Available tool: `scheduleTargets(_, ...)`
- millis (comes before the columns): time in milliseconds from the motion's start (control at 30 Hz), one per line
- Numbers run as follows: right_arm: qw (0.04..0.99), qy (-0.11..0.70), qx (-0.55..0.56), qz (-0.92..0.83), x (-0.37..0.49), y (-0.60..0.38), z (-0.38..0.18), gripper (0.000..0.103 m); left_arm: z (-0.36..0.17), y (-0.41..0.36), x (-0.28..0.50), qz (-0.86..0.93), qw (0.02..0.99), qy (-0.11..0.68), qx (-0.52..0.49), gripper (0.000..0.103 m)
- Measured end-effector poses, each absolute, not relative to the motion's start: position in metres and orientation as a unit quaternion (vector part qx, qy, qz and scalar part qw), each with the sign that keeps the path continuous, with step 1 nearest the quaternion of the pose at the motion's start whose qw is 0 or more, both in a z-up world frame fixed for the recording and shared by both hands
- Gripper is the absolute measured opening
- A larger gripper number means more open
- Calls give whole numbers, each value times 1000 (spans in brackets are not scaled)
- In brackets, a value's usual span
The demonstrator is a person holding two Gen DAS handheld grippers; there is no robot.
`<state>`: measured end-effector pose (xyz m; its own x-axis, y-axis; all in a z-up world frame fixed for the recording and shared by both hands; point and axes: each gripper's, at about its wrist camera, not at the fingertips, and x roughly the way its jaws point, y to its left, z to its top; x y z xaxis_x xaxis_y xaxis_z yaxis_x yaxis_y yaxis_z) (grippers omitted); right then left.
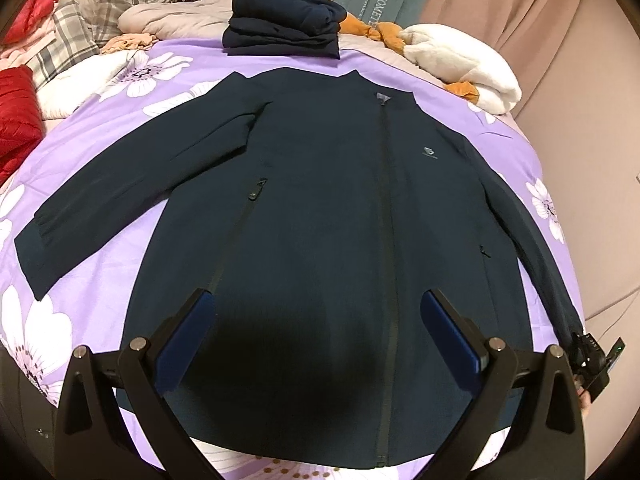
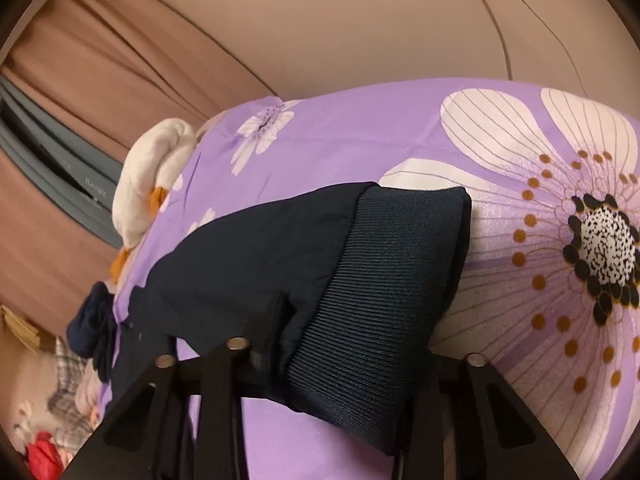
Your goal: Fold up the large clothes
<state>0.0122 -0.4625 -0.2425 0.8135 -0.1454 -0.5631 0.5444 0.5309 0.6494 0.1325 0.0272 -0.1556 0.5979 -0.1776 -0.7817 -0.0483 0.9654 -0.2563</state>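
Observation:
A dark navy zip jacket (image 1: 320, 208) lies flat, front up, on the purple floral bedspread (image 1: 100, 264). Its left sleeve (image 1: 120, 184) is spread out to the side. My left gripper (image 1: 320, 316) is open and hovers above the jacket's lower front, holding nothing. My right gripper (image 2: 360, 344) is shut on the ribbed cuff (image 2: 392, 280) of the jacket's right sleeve, low over the bedspread (image 2: 400, 128). That gripper also shows at the far right of the left wrist view (image 1: 592, 356). The cuff hides the right gripper's fingertips.
A folded dark navy garment (image 1: 284, 20) sits at the head of the bed. A white and orange fleece (image 1: 460, 56) lies at the back right. Red and plaid items (image 1: 60, 36) are piled at the left. Pink curtains (image 2: 120, 80) hang behind.

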Motion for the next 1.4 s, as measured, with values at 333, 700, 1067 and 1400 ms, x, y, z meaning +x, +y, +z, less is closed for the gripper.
scheduleTargets(333, 878, 207, 393, -178, 39, -440, -169, 24, -164, 56, 136, -39, 883, 444, -150, 103)
scheduleTargets(700, 944, 224, 179, -166, 145, -326, -39, 16, -172, 115, 158, -49, 877, 434, -200, 103)
scheduleTargets(1067, 962, 269, -40, -42, 280, -92, -56, 16, -198, 172, 175, -6, 872, 441, -213, 103)
scheduleTargets(1400, 892, 424, -144, 51, 348, 15, -202, 54, -218, 190, 190, -11, 852, 461, -250, 103)
